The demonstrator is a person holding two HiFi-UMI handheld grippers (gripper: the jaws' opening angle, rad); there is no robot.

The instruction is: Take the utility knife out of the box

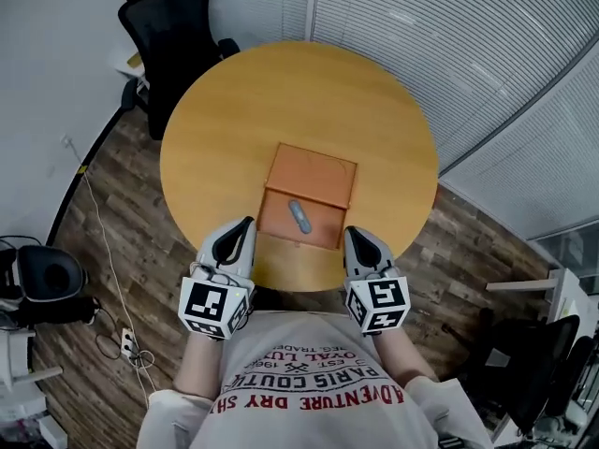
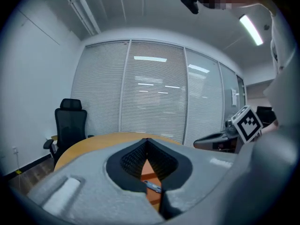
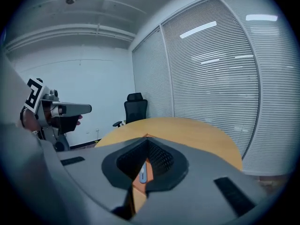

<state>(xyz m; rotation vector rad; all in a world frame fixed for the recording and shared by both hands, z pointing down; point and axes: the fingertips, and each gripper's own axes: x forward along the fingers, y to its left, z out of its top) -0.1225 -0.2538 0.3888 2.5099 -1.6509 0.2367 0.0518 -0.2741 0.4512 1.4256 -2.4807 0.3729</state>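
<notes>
An open orange box [image 1: 281, 221] lies on the round wooden table [image 1: 215, 129], its lid [image 1: 314, 174] folded back on the far side. A grey-blue utility knife [image 1: 299, 216] rests inside the box. My left gripper [image 1: 247, 223] hovers at the box's near left corner and my right gripper [image 1: 348, 232] at its near right corner, both shut and empty. In the left gripper view the left gripper [image 2: 147, 139] has its tips together, with the knife [image 2: 152, 187] showing below them. In the right gripper view, the right gripper [image 3: 147, 137] frames the knife [image 3: 142, 175] the same way.
A black office chair [image 1: 173, 36] stands beyond the table at the far left. Slatted glass walls [image 1: 449, 54] run behind and to the right. A cable and power strip [image 1: 126, 344] lie on the wood floor at the left, and another dark chair [image 1: 524, 363] stands at the lower right.
</notes>
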